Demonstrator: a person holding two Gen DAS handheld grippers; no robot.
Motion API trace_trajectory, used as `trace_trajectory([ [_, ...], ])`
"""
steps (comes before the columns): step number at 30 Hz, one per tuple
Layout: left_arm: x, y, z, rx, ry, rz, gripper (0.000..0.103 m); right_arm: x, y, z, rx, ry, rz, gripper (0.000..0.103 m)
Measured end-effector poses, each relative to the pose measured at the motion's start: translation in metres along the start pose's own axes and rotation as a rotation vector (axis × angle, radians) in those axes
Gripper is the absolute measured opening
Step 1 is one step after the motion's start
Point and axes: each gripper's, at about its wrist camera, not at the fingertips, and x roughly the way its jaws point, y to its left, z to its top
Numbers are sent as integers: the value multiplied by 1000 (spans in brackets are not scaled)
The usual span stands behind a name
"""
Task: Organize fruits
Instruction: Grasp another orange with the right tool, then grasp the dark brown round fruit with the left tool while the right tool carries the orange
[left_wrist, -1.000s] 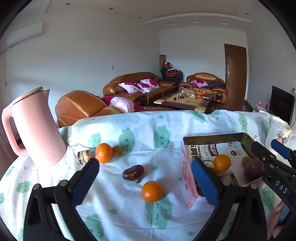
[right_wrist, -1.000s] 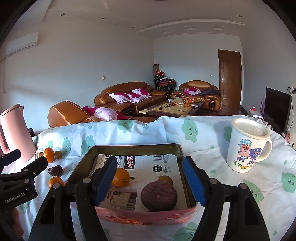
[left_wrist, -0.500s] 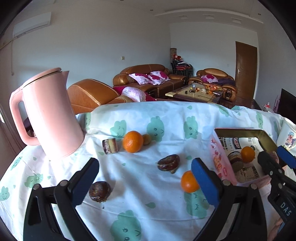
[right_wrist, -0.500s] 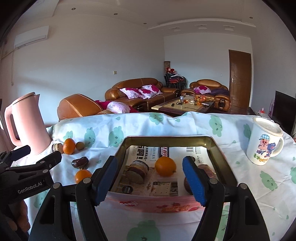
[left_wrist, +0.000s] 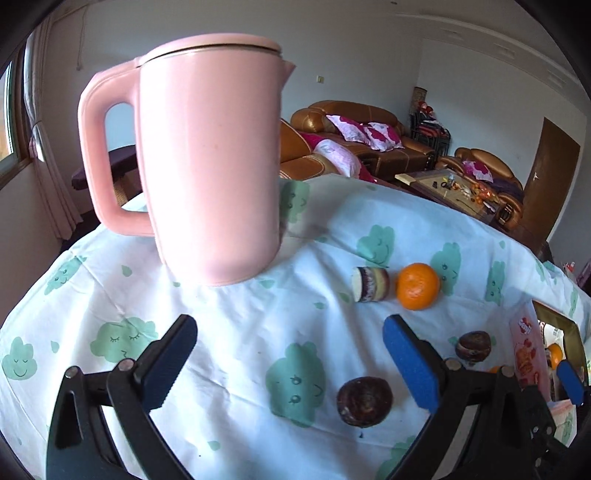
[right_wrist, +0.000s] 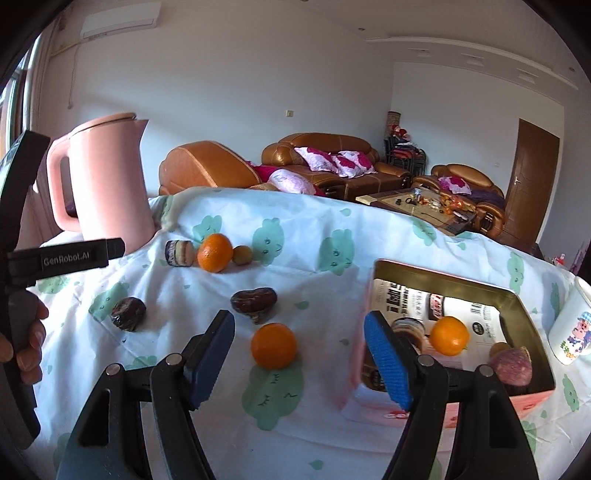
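- The left tongs (left_wrist: 290, 363) are seen spread wide over the cloth-covered tabletop (left_wrist: 236, 332), with nothing held between them.
- A dark round fruit (left_wrist: 364, 401) is found on the cloth just inside the right-hand blue pad of the left tongs.
- A pink kettle (left_wrist: 210, 158) is placed close ahead of the left tongs and much of the far cloth is hidden by it.
- The right tongs (right_wrist: 299, 356) are likewise held wide open and empty, and an orange (right_wrist: 274, 345) lies on the cloth between their pads.
- A pink tin box (right_wrist: 458, 400) is set just right of that orange; another orange (right_wrist: 449, 335) and a purple-brown fruit (right_wrist: 511, 367) are contained in it.
- Farther back, a wrinkled dark fruit (right_wrist: 254, 300), a sliced piece (right_wrist: 179, 253), a third orange (right_wrist: 215, 253) and a small tan fruit (right_wrist: 242, 254) are scattered on the cloth.
- A cartoon mug (right_wrist: 570, 332) is stood beside the box at the right edge.
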Motion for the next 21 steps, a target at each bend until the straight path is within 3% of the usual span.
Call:
trace_trajectory([
  [4,5,9,2,-34,20,-14,102,23,18,5,-60,82,21,63],
  [11,7,-3,-3,9,64,-65,102,65,25,5,-85,255,20,60],
  [19,10,-34,-15,179,93,-68,102,67,28,5,-152,284,-45,53],
  [21,12,-40,-19,205,108,-76,102,65,32,4,-178,287,-26,41],
])
